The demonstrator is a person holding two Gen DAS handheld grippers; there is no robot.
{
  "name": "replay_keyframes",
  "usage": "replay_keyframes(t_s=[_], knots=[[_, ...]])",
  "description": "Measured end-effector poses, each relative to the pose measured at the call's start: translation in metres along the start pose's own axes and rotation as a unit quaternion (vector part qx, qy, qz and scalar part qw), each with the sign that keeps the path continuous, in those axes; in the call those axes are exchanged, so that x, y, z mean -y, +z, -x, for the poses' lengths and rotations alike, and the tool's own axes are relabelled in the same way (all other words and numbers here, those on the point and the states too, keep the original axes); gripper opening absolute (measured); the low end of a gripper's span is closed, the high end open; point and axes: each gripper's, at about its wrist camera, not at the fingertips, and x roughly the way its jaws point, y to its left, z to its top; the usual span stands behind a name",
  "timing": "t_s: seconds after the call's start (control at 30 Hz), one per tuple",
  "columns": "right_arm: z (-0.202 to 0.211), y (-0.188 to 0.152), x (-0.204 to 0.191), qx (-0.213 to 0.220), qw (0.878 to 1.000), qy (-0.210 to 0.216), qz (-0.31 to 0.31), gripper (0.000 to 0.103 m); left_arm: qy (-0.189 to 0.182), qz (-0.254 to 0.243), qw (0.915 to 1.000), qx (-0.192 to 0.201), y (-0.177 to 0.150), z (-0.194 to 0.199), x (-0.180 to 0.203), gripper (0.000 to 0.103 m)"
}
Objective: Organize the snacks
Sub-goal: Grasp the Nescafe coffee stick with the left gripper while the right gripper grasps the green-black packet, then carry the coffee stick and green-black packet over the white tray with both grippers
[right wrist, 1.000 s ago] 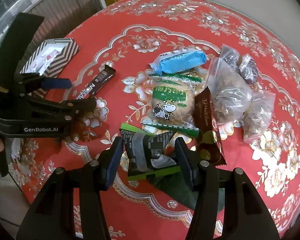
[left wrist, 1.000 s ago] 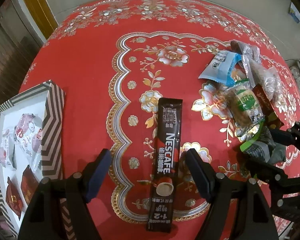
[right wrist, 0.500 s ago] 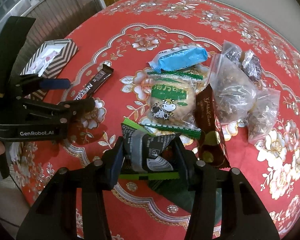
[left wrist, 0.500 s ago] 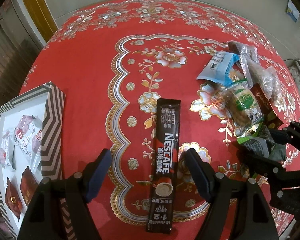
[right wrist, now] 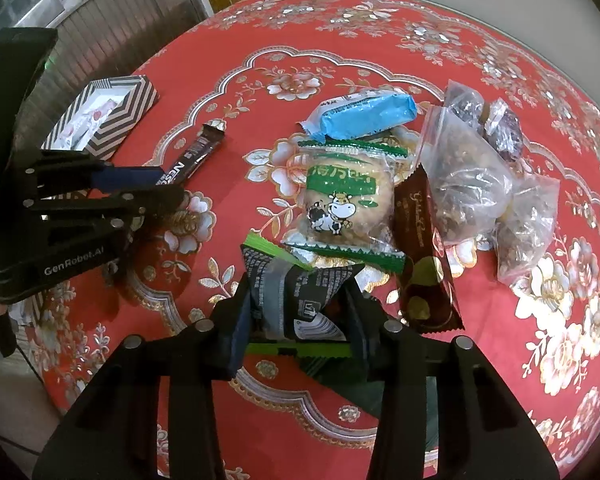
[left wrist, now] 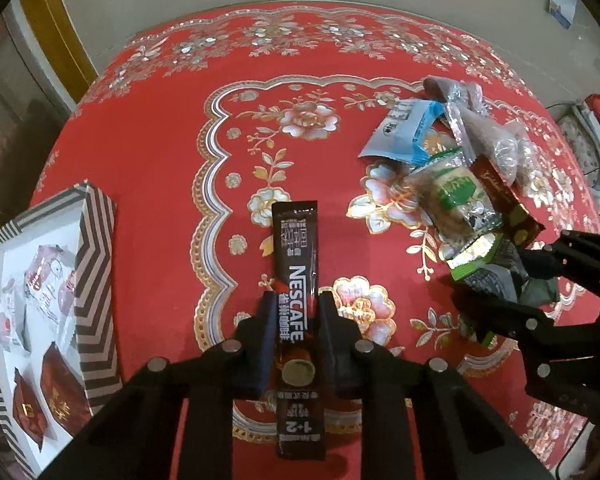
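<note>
- The tablecloth [left wrist: 148, 152] is seen in red, patterned with gold and silver flowers and a scalloped border.
- The sachet [left wrist: 298, 268] is dark brown with white lettering and a red streak.
- The box [left wrist: 96, 264] is rimmed in black-and-white chevron stripes, with a white inside.
- The packets [left wrist: 48, 392] in it are coloured dark red and pale pink.
- The pouch [right wrist: 296, 292] is printed grey and black, edged in bright green.
- The biscuit pack [right wrist: 340, 200] is clear, with green bands and a black-and-white cow.
- The wrapper [right wrist: 364, 116] is light blue and white.
- The bar [right wrist: 424, 256] is maroon with gold print.
- Both grippers are black, with blue pads [right wrist: 240, 324].
</note>
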Motion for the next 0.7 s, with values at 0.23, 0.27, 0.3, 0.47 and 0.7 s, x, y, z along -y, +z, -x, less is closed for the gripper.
replay_keyframes(t_s=[0.23, 0.27, 0.3, 0.47, 0.7], knots=[[0.011, -0.003, -0.005, 0.011, 1.0, 0.004, 0.001, 0.04, -0.022, 0.017, 0.9996, 0.003, -0.006, 0.012, -0.008, 0.02], [0.012, -0.002, -0.006, 0.012, 1.0, 0.005, 0.001, 0.04, -0.022, 0.018, 0.9996, 0.007, -0.007, 0.015, -0.009, 0.02], [0.014, -0.002, -0.007, 0.015, 1.0, 0.006, 0.001, 0.04, -0.022, 0.019, 0.9995, 0.01, -0.007, 0.019, -0.009, 0.02], [0.021, 0.003, -0.016, 0.022, 1.0, 0.012, 0.011, 0.04, -0.014, 0.023, 0.9994, 0.023, -0.01, 0.033, -0.015, 0.02], [0.02, 0.016, -0.036, 0.026, 0.999, 0.021, 0.034, 0.04, 0.006, 0.042, 0.9982, 0.043, -0.014, 0.05, -0.033, 0.02]])
